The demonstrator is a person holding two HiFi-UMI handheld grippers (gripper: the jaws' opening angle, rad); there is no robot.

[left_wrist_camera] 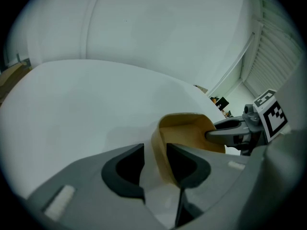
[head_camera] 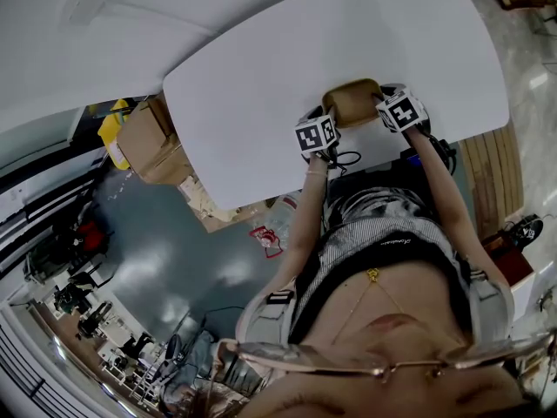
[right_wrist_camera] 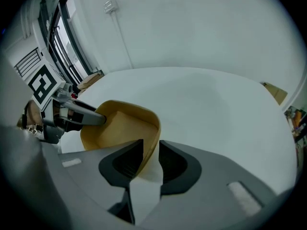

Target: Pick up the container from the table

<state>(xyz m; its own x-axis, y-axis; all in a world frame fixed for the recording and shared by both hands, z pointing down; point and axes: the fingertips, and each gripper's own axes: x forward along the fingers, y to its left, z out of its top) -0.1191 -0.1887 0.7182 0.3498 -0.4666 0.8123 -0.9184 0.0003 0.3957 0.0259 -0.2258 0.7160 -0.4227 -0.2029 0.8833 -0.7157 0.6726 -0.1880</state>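
Container, tan with rounded corners, on smooth white worktop from the head view, left gripper and right gripper at opposite rims. Left gripper view: jaws released, astride thin wall. Right gripper view: released too, straddling opposite wall.

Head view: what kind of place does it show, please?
Probably a lab or workshop: a large white table, cardboard boxes on a glossy floor, and cluttered equipment at the lower left.

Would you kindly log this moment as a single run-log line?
left gripper: open, straddling container rim | right gripper: open, straddling opposite rim | container: on table, not lifted
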